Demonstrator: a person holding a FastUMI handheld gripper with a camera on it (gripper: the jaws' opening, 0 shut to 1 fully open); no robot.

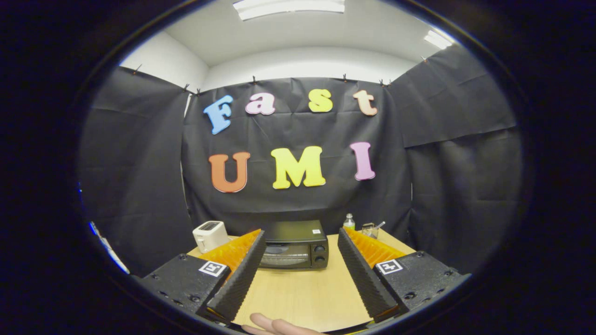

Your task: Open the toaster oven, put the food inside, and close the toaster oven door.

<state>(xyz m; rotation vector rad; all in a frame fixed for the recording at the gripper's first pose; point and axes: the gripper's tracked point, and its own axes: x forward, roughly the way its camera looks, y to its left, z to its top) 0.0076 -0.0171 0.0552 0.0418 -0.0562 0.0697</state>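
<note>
— What's nearest?
— A person's fingers on the table, between the spread, empty gripper fingers.
— And the toaster oven?
— Beyond them, door closed; a white toaster left, bottle and wire basket right.

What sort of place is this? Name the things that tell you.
Probably a staged recording booth set up as a kitchen counter, not a real kitchen: black cloth walls a wooden table holding a toaster oven and a white toaster. The open gripper holds nothing.
</note>
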